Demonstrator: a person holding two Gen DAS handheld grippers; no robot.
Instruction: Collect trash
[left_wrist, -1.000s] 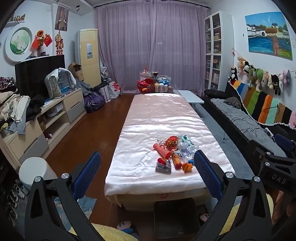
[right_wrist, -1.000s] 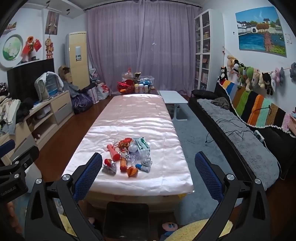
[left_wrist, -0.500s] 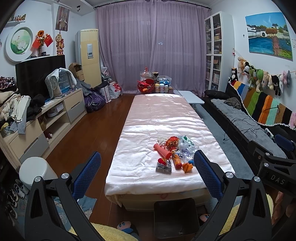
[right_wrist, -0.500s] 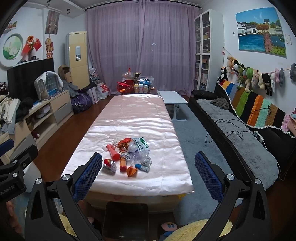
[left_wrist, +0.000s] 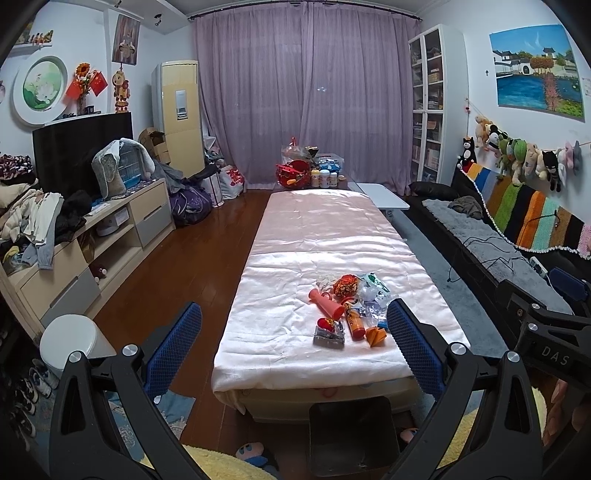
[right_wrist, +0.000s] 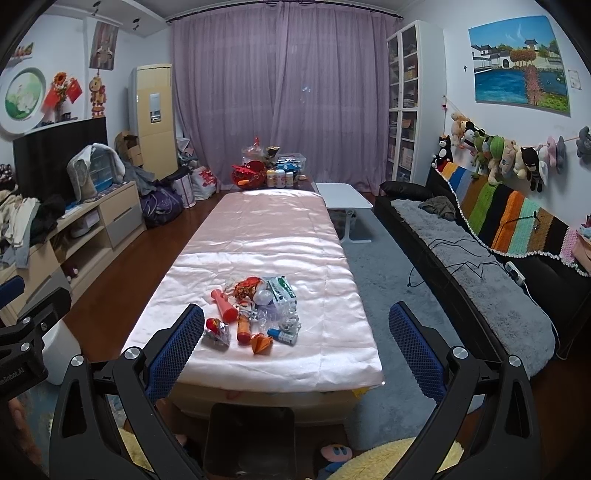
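Pink-clothed desk (left_wrist: 325, 236) fills the room's centre, bearing a trash pile (left_wrist: 349, 312) near its front end; left gripper (left_wrist: 293, 341) and right gripper (right_wrist: 295, 341) both spread wide, holding nothing, short of the pile; left view alone shows a white bin (left_wrist: 72, 338) on the floor; right view shows a blue-capped tube (right_wrist: 281, 335).

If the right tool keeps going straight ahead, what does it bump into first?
Probably the trash pile on the pink table. The right tool is open and points along the table, with the pile between its fingers ahead. It seems to sit above the table, so it might pass over; depth is unclear.
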